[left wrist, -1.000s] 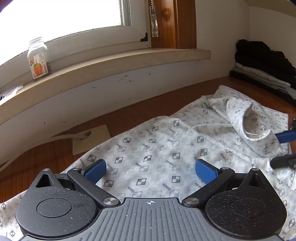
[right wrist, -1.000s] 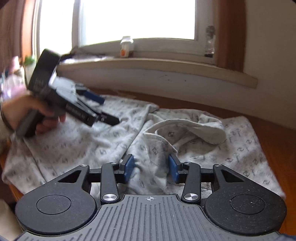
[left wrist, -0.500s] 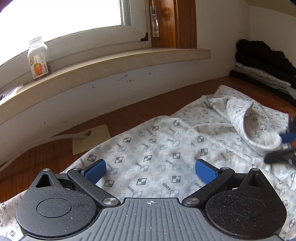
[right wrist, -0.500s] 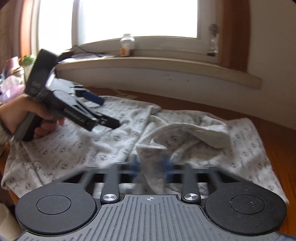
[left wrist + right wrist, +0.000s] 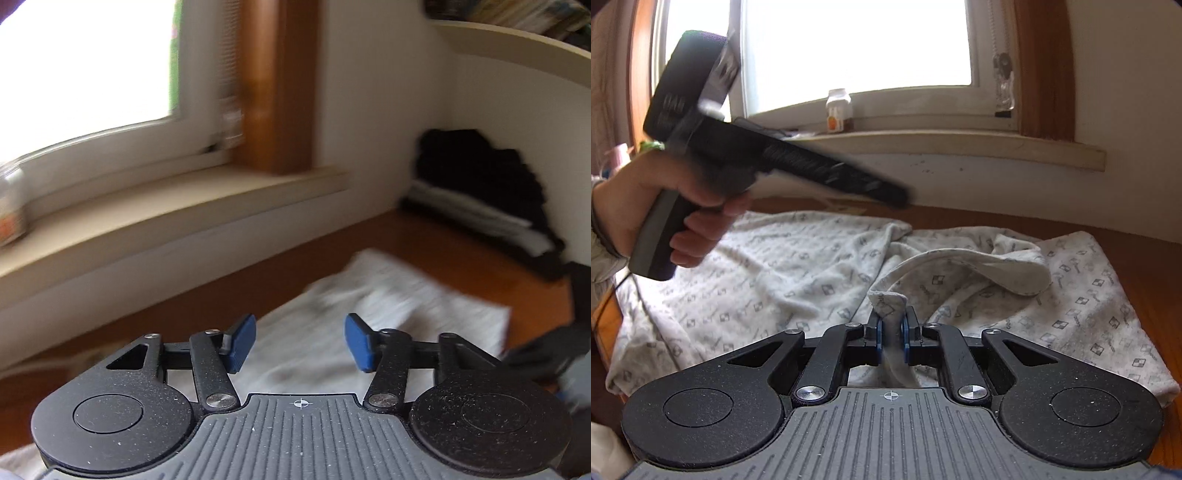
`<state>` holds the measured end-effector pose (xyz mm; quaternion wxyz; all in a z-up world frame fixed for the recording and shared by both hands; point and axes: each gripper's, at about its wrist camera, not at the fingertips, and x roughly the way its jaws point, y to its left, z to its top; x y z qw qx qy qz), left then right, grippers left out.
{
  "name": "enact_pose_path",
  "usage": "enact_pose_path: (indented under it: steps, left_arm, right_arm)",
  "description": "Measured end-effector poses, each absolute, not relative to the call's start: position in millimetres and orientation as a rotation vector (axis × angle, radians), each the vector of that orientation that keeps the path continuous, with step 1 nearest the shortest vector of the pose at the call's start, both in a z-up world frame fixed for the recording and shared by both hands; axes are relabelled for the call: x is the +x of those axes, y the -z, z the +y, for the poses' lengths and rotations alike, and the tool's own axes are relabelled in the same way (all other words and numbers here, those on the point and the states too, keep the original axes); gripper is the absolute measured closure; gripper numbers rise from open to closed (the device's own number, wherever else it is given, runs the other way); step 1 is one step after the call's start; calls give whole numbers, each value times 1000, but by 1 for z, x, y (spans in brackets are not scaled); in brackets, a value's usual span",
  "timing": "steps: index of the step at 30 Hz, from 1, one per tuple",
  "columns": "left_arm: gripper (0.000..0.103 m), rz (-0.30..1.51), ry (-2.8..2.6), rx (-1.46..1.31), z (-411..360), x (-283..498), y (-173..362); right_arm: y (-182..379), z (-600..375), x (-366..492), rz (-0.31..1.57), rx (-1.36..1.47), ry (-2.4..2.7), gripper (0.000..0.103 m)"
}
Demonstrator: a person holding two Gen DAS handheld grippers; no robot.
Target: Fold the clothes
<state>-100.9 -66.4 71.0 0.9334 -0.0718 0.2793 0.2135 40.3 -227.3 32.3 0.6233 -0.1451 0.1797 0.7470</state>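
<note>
Right wrist view: shirt (image 5: pixel 798 273) is spread rumpled on table (image 5: pixel 1137 258), a fold at 6 o'clock clamped by right gripper (image 5: pixel 892 341); left gripper (image 5: pixel 300 343), jaws apart, is held above; thin pinch could slip if pulled.

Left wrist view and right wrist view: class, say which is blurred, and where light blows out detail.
Left wrist view: the whole room smears with motion, the patterned shirt losing its print; the left tongs stay sharp; the window is blown white. Right wrist view: sharp, except the blurred left tongs; its window glares too.
</note>
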Motion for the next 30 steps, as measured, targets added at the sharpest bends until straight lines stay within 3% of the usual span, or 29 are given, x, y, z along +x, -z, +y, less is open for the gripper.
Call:
enact_pose_path:
  steps: [3,10,12,16,23,30]
  left_arm:
    - [32,658,-386,-103,-76,-58,-65]
    - [34,831,-326,-35,-75,-21,-39]
    - [40,851,-330,-32,-71,-21,-36]
    - [91,834,-346,-64,-62,-24,-39]
    - [94,643,-373,-114,-64,-52,-136]
    - [94,450,-398,-163,-66,-81,-235]
  right_arm:
    - [-33,-228,42,414,-322,-1710,92]
    - [-32,-230,36,376,-352,-1700,92]
    - [-32,-231,36,366,-349,-1700,92]
    - [-33,-234,40,366,-314,-1711,94]
    - [-62,-242,60,364,-164,-1780,96]
    - [-202,-268,76,150,-13,-1849,96]
